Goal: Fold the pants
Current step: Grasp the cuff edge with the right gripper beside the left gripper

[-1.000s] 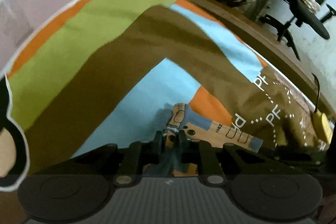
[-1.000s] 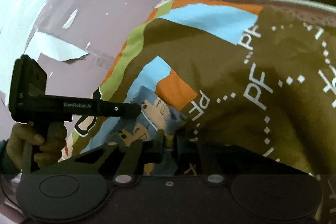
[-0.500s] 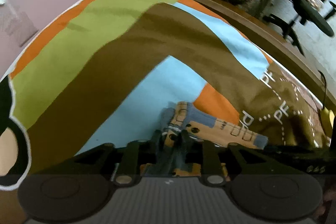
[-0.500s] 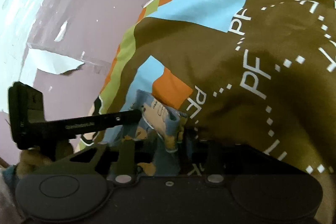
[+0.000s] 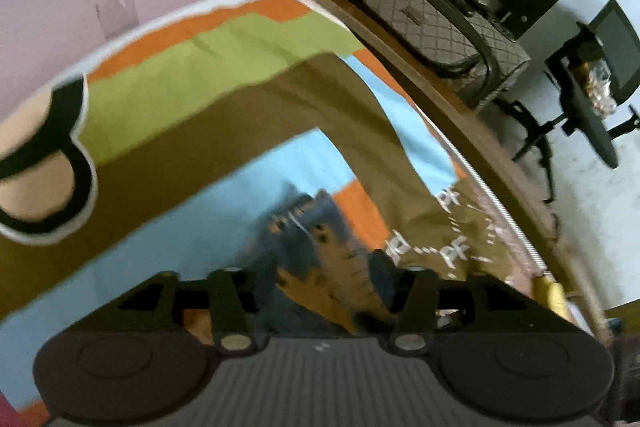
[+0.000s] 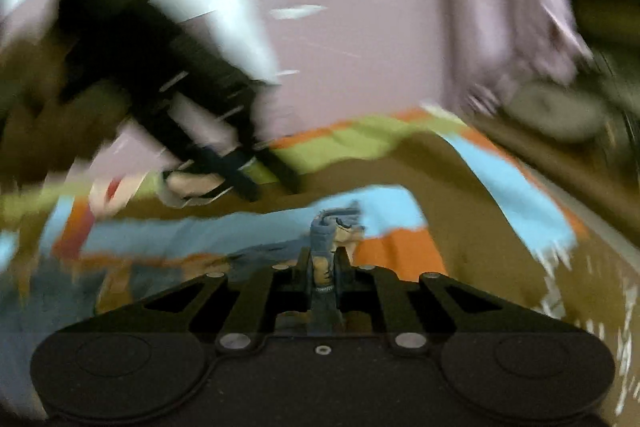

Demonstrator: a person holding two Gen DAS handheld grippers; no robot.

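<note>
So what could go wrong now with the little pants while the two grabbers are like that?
1. The left hand-held gripper is opening over the small blue and orange printed pants, so that side may flop down and spoil the fold.
2. Only the right hand-held gripper pinches the pants, on a thin bunched bit; the cloth could slip out.
3. The colourful patterned bedsheet is soft; dragging the pants could rumple both.

Matte black left claw (image 5: 316, 291) and right claw (image 6: 324, 267), silver screws, ribbed grey housing
</note>
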